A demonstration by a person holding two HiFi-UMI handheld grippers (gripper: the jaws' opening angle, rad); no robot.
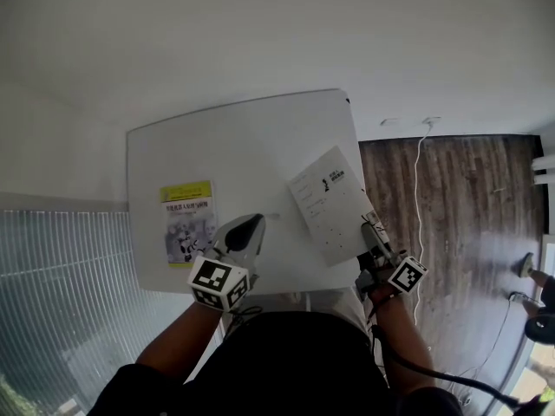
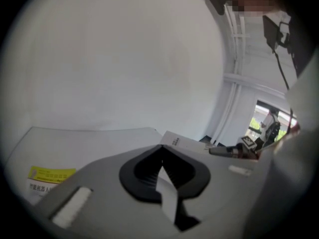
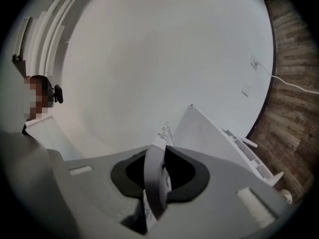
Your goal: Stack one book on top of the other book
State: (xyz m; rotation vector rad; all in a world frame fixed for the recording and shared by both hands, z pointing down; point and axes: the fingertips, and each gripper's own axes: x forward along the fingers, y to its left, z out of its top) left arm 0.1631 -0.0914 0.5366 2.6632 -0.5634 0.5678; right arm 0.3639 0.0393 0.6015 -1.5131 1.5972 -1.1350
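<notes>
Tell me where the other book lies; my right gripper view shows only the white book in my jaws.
Observer: In the head view, the yellow-topped book lies flat on the table's left part.
Operator: Where is my white book relative to it?
Observer: The white book hangs tilted over the table's right edge, apart from it, pinched at its near corner by the right gripper.
Operator: And the left gripper?
Observer: The left gripper hovers over the table's near edge between the books, shut and empty.
</notes>
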